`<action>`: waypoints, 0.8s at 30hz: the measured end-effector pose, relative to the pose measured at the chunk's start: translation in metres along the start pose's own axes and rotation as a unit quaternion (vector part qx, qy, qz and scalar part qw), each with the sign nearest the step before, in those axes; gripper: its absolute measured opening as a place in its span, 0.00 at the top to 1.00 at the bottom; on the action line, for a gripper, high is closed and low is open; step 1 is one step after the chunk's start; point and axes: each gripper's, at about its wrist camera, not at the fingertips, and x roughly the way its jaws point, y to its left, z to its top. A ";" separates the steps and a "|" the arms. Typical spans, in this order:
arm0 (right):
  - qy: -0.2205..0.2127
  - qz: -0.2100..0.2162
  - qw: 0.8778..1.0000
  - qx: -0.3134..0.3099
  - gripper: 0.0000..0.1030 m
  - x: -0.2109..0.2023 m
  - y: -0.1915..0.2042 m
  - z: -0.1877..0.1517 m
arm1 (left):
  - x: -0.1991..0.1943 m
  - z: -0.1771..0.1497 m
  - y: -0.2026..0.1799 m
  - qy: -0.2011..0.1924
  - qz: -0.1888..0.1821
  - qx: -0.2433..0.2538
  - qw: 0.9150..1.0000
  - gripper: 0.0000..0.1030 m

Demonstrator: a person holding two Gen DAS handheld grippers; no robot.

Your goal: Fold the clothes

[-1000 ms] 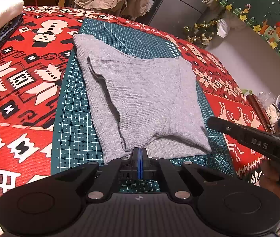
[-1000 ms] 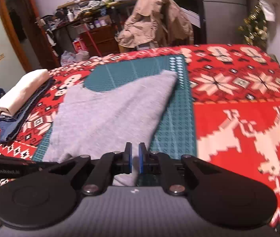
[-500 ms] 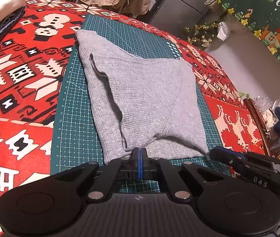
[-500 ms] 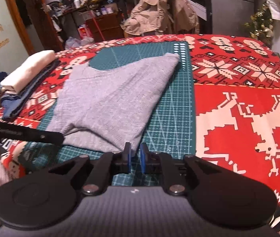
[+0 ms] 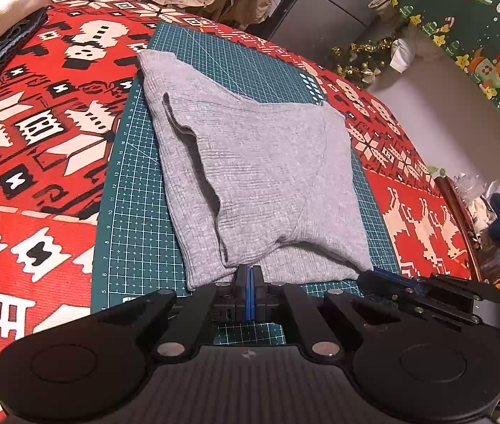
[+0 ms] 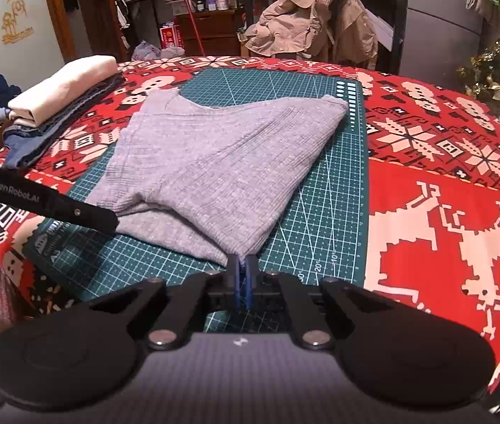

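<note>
A grey ribbed knit garment point(image 5: 267, 176) lies partly folded on a green cutting mat point(image 5: 137, 212), one flap laid over the body. My left gripper point(image 5: 250, 272) is shut at the near hem, left of its middle, and the fabric edge meets its tips. In the right wrist view the garment point(image 6: 214, 162) narrows to a near right corner. My right gripper point(image 6: 242, 265) is shut on that corner with cloth between the blue pads. The left gripper point(image 6: 110, 219) comes in from the left, and the right gripper point(image 5: 368, 276) shows low at the right.
A red Christmas-patterned cloth point(image 6: 444, 194) covers the table under the mat point(image 6: 331, 212). A stack of folded clothes point(image 6: 59, 95) sits at the far left. A beige jacket point(image 6: 313, 21) hangs behind the table. Clutter point(image 5: 497, 219) lies past the right edge.
My right gripper has moved in to the garment's near right corner and its jaws have closed on it. The left gripper has stayed shut at the hem.
</note>
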 end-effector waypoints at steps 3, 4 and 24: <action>0.002 0.021 0.999 0.049 0.99 -0.003 -0.008 0.001 | 0.000 0.000 0.002 0.001 -0.002 -0.004 1.000 0.98; 0.006 0.037 0.996 0.078 0.99 -0.005 -0.013 0.001 | 0.000 0.000 0.002 0.001 -0.002 -0.004 1.000 0.98; 0.023 0.064 0.984 0.162 0.99 -0.014 -0.038 -0.015 | -0.039 -0.002 0.016 -0.024 0.068 0.016 0.997 0.83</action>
